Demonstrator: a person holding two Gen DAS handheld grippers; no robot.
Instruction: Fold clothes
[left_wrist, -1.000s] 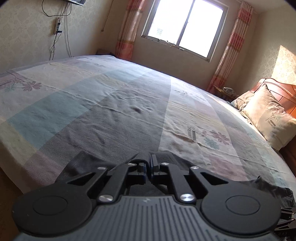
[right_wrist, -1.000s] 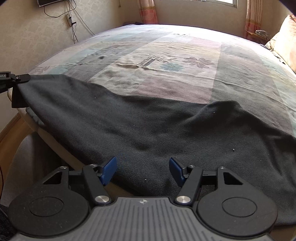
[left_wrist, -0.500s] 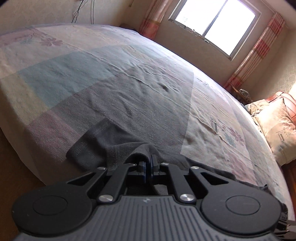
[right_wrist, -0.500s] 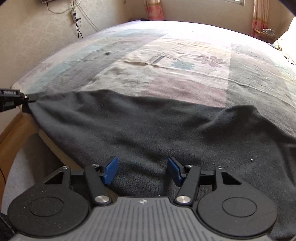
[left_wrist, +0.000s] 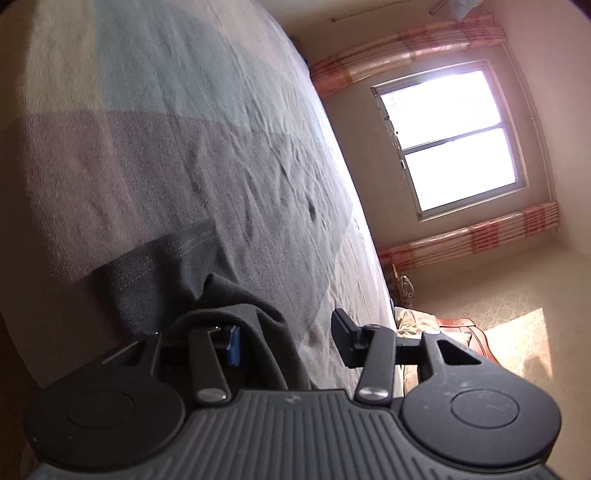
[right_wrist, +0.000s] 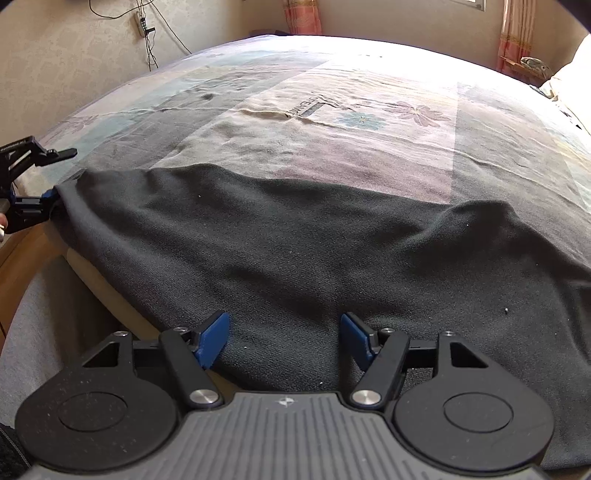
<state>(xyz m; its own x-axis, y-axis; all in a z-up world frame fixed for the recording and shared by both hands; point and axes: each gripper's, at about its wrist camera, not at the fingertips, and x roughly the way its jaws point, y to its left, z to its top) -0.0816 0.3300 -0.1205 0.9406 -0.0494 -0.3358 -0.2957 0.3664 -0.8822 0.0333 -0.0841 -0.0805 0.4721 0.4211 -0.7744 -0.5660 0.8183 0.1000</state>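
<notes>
A dark grey garment (right_wrist: 295, 240) lies spread across the near edge of the bed (right_wrist: 332, 110), its front part hanging over the side. My right gripper (right_wrist: 284, 339) is open just above the cloth, blue pads (right_wrist: 212, 339) apart, gripping nothing. At the garment's left corner my left gripper (right_wrist: 64, 172) stands with its jaws apart. In the left wrist view that gripper (left_wrist: 288, 345) is open and rolled sideways. A fold of the garment (left_wrist: 147, 280) drapes over its left finger and lies loose between the fingers.
The patchwork sheet (left_wrist: 184, 129) stretches far beyond the garment. A pillow (left_wrist: 410, 321) and wooden headboard (left_wrist: 458, 328) lie at the far end, a bright window (left_wrist: 454, 136) behind. The wooden bed frame (right_wrist: 33, 266) shows at lower left, with wall cables (right_wrist: 147, 33) beyond.
My left gripper has opened, let go of the garment corner and rolled sideways. The corner has dropped onto the bed edge. My right gripper stays open over the cloth.
</notes>
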